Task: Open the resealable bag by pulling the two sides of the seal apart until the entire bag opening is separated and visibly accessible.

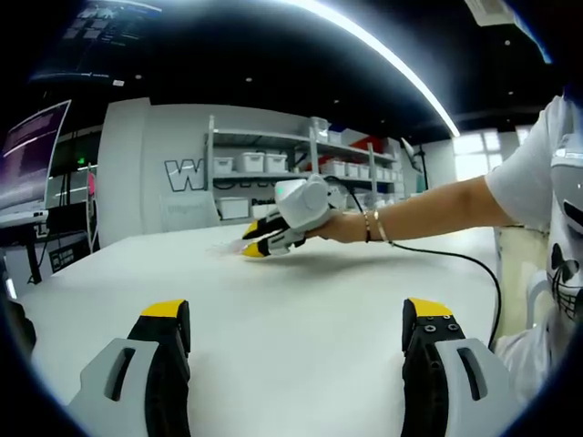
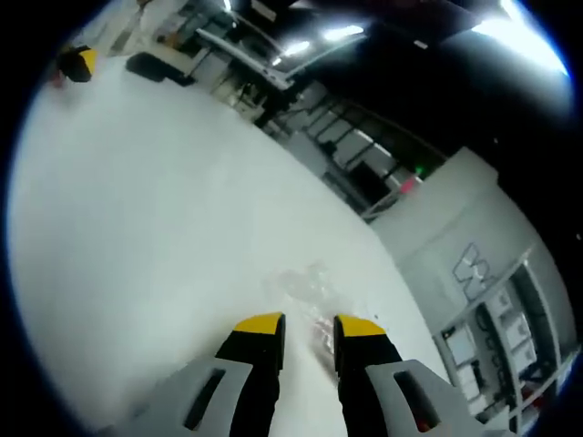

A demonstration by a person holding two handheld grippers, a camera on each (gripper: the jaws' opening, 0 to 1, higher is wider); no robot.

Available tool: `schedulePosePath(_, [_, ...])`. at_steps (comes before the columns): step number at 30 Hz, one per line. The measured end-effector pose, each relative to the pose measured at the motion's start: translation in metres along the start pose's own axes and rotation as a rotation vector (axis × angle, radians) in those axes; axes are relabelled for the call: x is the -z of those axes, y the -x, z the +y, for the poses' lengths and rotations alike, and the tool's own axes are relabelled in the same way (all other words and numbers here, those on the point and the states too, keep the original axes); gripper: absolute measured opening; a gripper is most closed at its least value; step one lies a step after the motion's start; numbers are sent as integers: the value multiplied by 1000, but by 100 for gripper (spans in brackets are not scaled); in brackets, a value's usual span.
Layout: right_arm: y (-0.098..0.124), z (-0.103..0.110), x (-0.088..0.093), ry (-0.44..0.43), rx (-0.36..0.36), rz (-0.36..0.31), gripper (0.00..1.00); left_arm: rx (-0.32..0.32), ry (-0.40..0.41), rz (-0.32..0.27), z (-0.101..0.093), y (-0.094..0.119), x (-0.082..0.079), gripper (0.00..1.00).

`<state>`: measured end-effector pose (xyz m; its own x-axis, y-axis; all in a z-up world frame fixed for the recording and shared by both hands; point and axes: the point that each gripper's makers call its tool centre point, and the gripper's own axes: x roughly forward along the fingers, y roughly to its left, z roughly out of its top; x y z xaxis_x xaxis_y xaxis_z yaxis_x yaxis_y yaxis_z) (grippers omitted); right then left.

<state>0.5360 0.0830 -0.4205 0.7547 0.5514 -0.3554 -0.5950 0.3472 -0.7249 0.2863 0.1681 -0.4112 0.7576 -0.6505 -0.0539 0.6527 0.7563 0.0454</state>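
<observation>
The resealable bag is clear and lies flat on the white table, just ahead of my right gripper. Its jaws stand a narrow gap apart, with a bit of the bag's edge lying between the tips. In the left gripper view the bag is a faint clear patch far across the table, and the right gripper is held low against it by a person's hand. My left gripper hovers wide open over bare table, far from the bag. One yellow tip of the left gripper shows at the far table edge.
A black cable trails from the right gripper across the table to the person's body at the right. Shelving with white bins stands beyond the table. A monitor is at the left.
</observation>
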Motion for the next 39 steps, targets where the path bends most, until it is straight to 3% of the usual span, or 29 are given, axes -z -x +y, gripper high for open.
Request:
schedulePosePath(12, [-17,-1,1,24,-6,16,19,1,8,-3,4,2,0,96])
schedulePosePath(21, [-24,-1,-4,98,-5,21,18,1,12,-4,5,2,0,96])
schedulePosePath(29, [-30,-4,-4,99,9,31,18,3,18,-6,5,2,-2,96])
schedulePosePath(39, [-36,-1,3,84,6,34,6,6,30,-11,4,2,-2,96])
